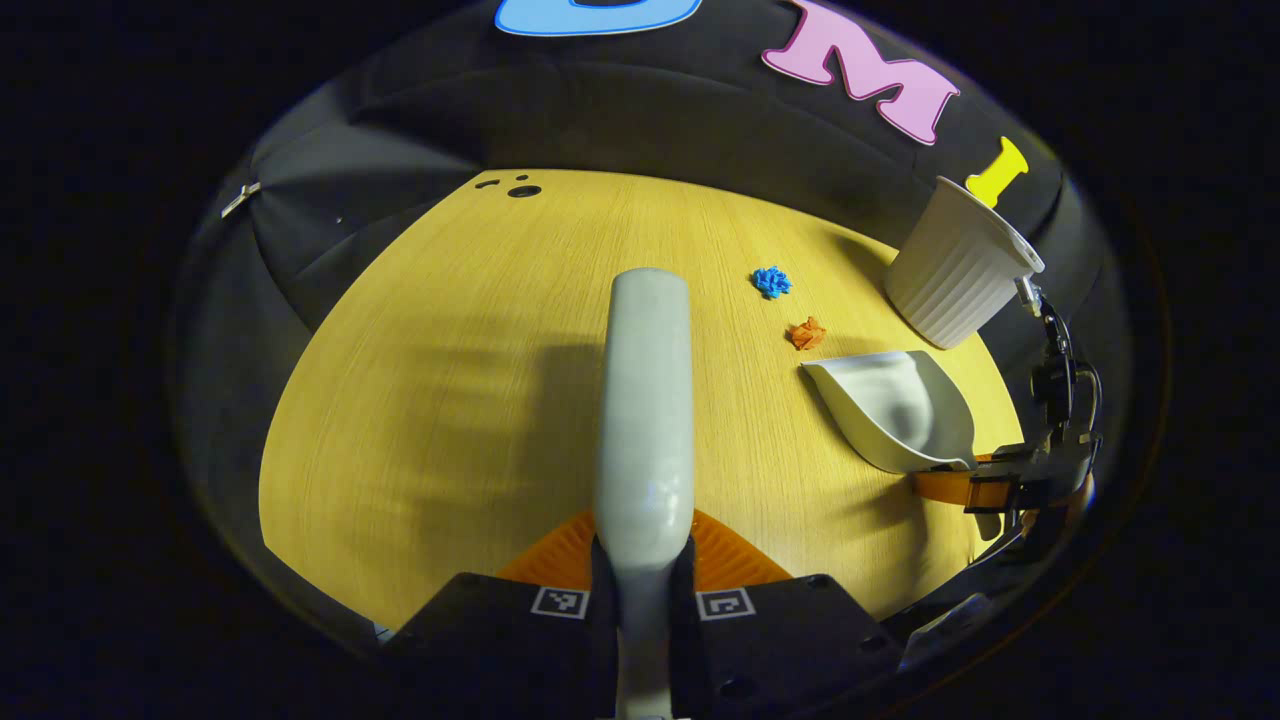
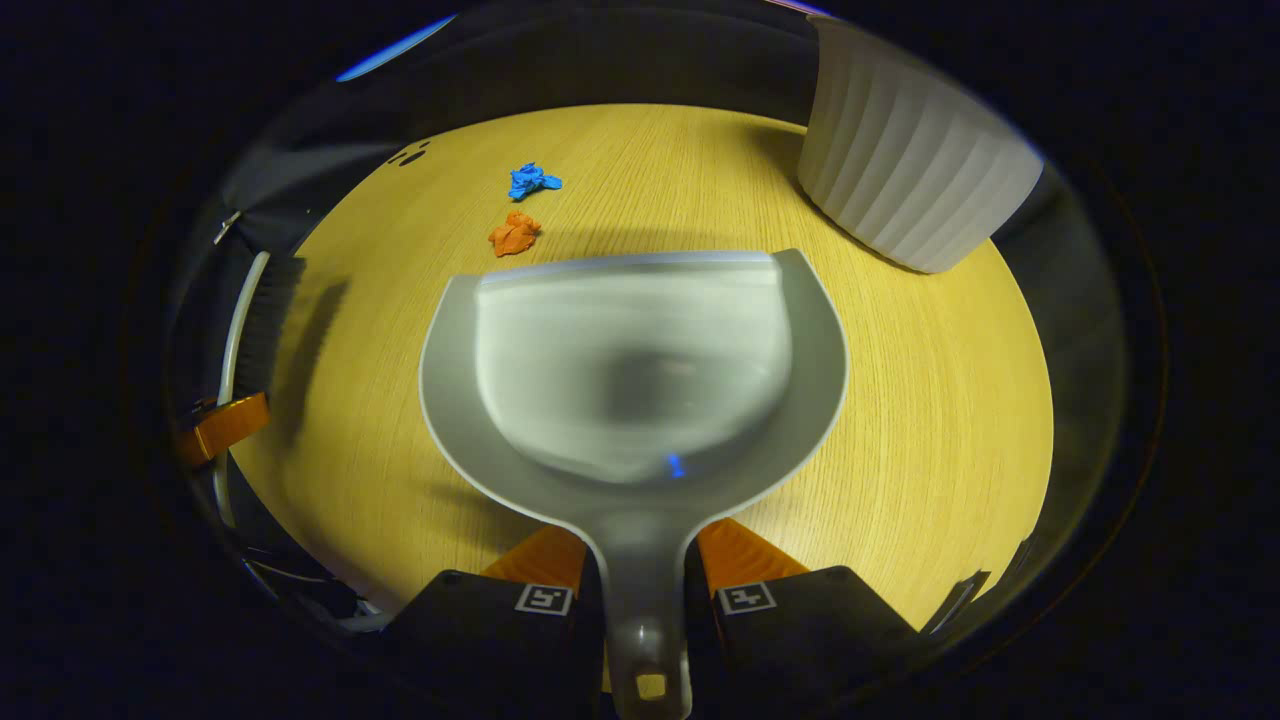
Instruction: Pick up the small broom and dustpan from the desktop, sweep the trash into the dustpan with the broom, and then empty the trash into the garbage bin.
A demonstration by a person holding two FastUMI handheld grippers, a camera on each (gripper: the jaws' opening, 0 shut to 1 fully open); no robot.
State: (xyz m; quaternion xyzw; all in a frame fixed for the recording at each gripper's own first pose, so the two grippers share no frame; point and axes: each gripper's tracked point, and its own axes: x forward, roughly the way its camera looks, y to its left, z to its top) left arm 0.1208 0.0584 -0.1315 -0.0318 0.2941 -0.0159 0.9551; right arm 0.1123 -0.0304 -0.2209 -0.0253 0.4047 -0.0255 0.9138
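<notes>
- You have both tools in hand: your left gripper is clamped on the broom handle, your right gripper on the dustpan handle.
- Sweeping looks unstarted (dustpan empty): blue scrap and orange scrap lie on the desktop at 11 o'clock of the pan's lip.
- The garbage bin stands at 1 o'clock in the right gripper view.
- Both grippers point forward, held low over the desktop.

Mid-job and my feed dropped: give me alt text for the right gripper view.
The right gripper is shut on the handle of a grey dustpan held over the wooden desktop, mouth pointing away. Beyond its front edge lie an orange paper scrap and a blue paper scrap; a white ribbed bin stands at upper right.
</notes>
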